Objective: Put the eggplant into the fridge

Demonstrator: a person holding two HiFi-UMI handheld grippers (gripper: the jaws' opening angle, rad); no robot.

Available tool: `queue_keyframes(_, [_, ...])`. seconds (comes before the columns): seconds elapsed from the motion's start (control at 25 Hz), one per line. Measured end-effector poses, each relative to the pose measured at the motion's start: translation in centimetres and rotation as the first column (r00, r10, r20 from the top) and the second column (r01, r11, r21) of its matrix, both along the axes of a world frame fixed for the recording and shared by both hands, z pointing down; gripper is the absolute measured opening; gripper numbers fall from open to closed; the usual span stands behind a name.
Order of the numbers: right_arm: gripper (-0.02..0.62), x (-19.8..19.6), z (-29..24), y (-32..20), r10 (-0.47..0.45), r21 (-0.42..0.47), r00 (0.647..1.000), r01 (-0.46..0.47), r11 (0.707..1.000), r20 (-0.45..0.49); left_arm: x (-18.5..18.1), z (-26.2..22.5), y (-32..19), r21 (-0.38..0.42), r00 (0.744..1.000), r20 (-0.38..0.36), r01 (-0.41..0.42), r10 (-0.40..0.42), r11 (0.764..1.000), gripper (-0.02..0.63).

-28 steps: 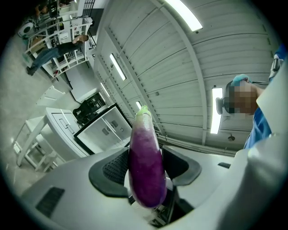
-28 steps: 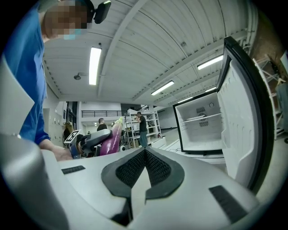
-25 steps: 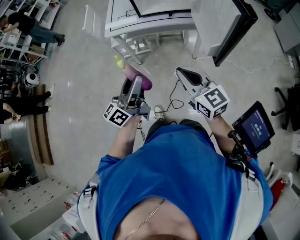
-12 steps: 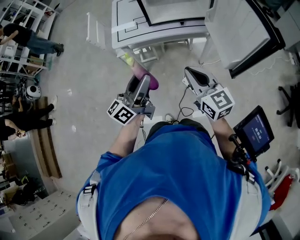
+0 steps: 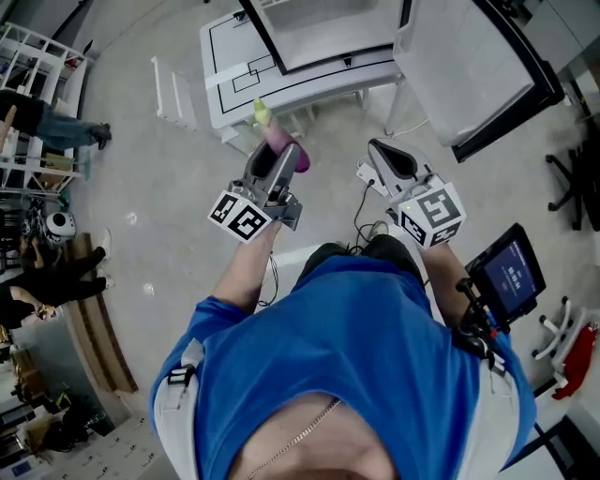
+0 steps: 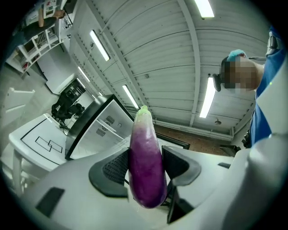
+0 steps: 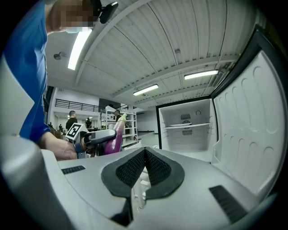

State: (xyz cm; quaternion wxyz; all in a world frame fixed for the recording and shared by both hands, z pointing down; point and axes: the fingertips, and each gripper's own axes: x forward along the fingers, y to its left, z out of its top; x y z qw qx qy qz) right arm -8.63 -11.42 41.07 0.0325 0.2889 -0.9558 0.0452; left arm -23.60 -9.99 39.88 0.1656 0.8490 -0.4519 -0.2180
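We are gripping the purple eggplant (image 6: 146, 157) between our left gripper's (image 5: 278, 164) jaws, its green tip sticking out past them, holding it in front of the open fridge (image 7: 185, 128), our right gripper (image 7: 144, 167) hanging alongside, clenched on nothing.

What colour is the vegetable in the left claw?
Purple, paling to white near its green tip. The eggplant shows best in the left gripper view.

Fridge (image 5: 328, 28) (door open) runs off the head view's top edge.
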Motion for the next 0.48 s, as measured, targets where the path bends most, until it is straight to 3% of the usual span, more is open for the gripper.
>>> queue_keyframes(0.48, [-0.006, 5.1, -0.9, -5.8, -0.003, 0.064, 1.0, 0.002, 0.998, 0.003, 3.9, -0.9, -9.6, 0.059, 0.988, 0.15, 0.032, -0.04, 0.998, 0.242])
